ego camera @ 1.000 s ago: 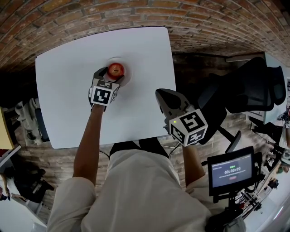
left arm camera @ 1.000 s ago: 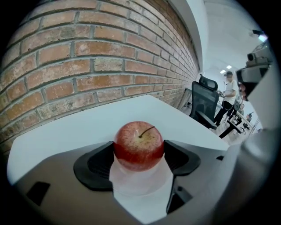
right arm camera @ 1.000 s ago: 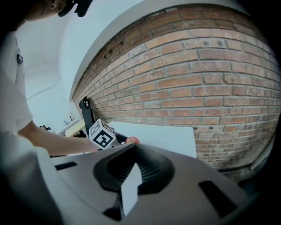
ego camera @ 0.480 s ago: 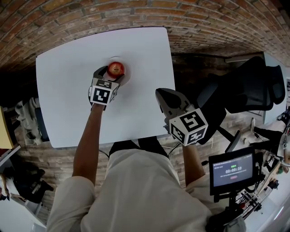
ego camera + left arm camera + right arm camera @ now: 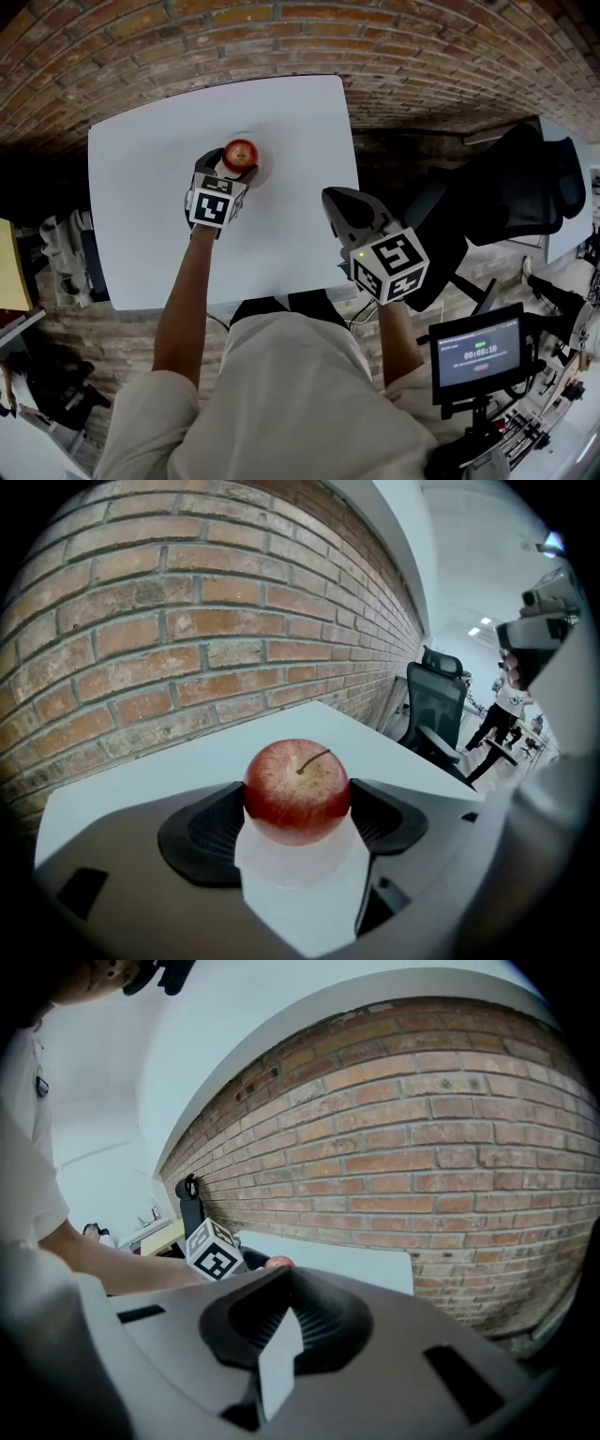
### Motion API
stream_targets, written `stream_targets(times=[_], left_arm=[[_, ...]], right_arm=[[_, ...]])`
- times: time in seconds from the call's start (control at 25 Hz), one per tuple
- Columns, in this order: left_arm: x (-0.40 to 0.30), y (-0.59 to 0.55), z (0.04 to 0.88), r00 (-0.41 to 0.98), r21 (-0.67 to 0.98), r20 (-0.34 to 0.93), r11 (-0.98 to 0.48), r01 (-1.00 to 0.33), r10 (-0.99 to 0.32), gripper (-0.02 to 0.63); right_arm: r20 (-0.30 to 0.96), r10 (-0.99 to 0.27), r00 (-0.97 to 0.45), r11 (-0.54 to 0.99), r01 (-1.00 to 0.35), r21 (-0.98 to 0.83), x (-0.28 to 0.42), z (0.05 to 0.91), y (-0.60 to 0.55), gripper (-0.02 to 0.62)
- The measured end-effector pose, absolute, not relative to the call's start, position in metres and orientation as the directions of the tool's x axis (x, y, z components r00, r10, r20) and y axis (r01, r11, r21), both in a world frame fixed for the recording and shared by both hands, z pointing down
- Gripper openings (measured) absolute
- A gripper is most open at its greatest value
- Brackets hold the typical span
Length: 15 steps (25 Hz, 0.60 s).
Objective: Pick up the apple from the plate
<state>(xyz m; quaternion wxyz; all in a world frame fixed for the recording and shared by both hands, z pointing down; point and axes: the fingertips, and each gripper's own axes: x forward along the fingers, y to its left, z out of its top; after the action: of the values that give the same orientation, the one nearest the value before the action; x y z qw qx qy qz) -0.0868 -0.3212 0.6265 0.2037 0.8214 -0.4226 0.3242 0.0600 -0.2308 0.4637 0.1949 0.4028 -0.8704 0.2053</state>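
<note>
A red apple [image 5: 240, 152] sits on a small white plate [image 5: 260, 172] at the far middle of the white table [image 5: 141, 206]. My left gripper [image 5: 232, 161] reaches over the plate with one jaw on each side of the apple. In the left gripper view both black pads [image 5: 208, 829] press against the apple [image 5: 298, 792], and the plate [image 5: 302, 872] shows just beneath it. My right gripper [image 5: 337, 197] hangs off the table's right edge, shut with nothing in it. In the right gripper view [image 5: 284, 1288] its pads meet.
A black office chair [image 5: 530, 183] stands to the right of the table, and a screen with a timer [image 5: 480, 354] at the lower right. A brick wall [image 5: 187, 621] runs behind the table's far edge. A person [image 5: 497, 714] stands far off.
The head view has shifted a little, so the table sits lower in the frame. The left gripper stays at the apple on the plate. The right gripper has not moved.
</note>
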Motion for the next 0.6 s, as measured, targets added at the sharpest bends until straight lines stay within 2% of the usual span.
stream_targets(times=[0.6], left_arm=[[-0.092, -0.295, 0.576, 0.423, 0.038, 0.665, -0.538, -0.842, -0.615, 0.357]], right_arm=[[0.422, -0.679, -0.6, 0.596, -0.787, -0.159, 0.063, 0.412, -0.216, 0.003]])
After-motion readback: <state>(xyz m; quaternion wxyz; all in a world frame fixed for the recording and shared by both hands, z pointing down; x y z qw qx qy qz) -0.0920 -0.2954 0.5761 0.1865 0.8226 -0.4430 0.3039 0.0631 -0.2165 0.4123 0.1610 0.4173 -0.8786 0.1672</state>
